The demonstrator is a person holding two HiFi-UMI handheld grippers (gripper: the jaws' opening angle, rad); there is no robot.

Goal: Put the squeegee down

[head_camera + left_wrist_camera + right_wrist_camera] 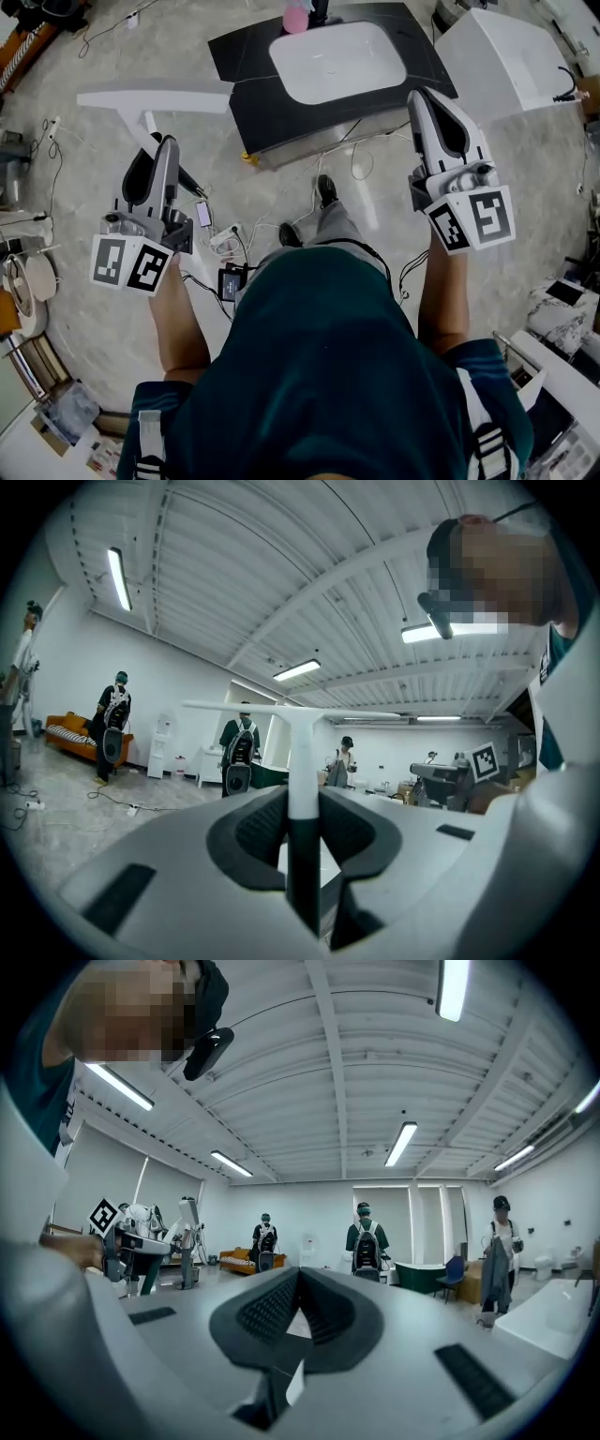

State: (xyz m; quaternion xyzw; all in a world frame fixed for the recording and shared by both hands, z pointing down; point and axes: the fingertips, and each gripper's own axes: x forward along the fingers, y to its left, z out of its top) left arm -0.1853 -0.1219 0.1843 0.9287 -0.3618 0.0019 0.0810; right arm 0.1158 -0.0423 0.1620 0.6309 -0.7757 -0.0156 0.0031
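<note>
A: Left gripper [302, 797]: fingers [253, 832] clamped on the squeegee [150, 97] handle. The blade sits crosswise at the far end, out over the floor, touching nothing.

B: Risk there?

A: It is a long lever. The grip is well back from the blade, so I judge a quick swing could twist the handle between the pads. If the fingers open here it drops to the floor, since nothing is under it.

B: Middle ground?

A: Cables [220, 239] on the floor, just beside the shoes [325, 190]. A step toward the desk [281, 117] could snag one and jolt the load.

B: And the desk?

A: Dark top with a white basin [337, 61] sunk in it. There is a pink item [295, 19] at the back, and I can't tell what it is. The bare top in front of the basin is narrow and the blade is wide. Laid half over the basin or past the edge, the squeegee may tip or slide off. Brought in low, the blade could knock the front edge.

B: Right gripper [298, 1277]?

A: Fingers [267, 1309] together, nothing between them. It is held level near the desk's right corner. It gives no support, so a slip on the left goes uncaught.
</note>
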